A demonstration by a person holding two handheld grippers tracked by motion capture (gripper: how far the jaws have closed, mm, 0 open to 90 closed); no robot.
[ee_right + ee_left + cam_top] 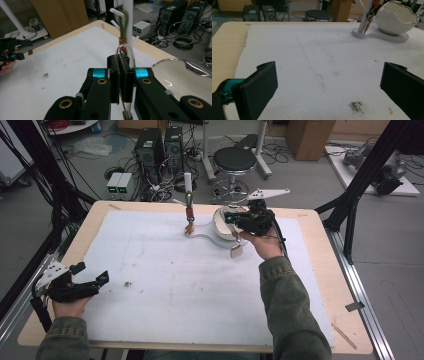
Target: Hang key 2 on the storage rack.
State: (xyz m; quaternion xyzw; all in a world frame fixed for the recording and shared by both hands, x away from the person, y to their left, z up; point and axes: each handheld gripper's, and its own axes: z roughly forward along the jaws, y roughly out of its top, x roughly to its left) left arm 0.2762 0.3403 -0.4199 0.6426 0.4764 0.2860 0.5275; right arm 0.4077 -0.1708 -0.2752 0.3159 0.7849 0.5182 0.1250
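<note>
The left gripper [92, 282] rests at the near left edge of the white mat [150, 270], its jaws spread wide with nothing between them; in the left gripper view they frame bare mat and a small dark stain [356, 105]. At the far middle of the mat stands a white stand [188, 185] with pegs, from which an olive-and-orange strap [189, 210] hangs down. Just right of it, on the same white base, sits an egg-shaped white bowl [220, 226] with a mirrored inside. The right gripper [239, 222] is held above this bowl, jaws pressed together on a thin clear loop [126, 53], whose tag-like end [236, 251] dangles below the hand [265, 242]. In the right gripper view the loop arches above the closed jaws, near the hanging strap.
</note>
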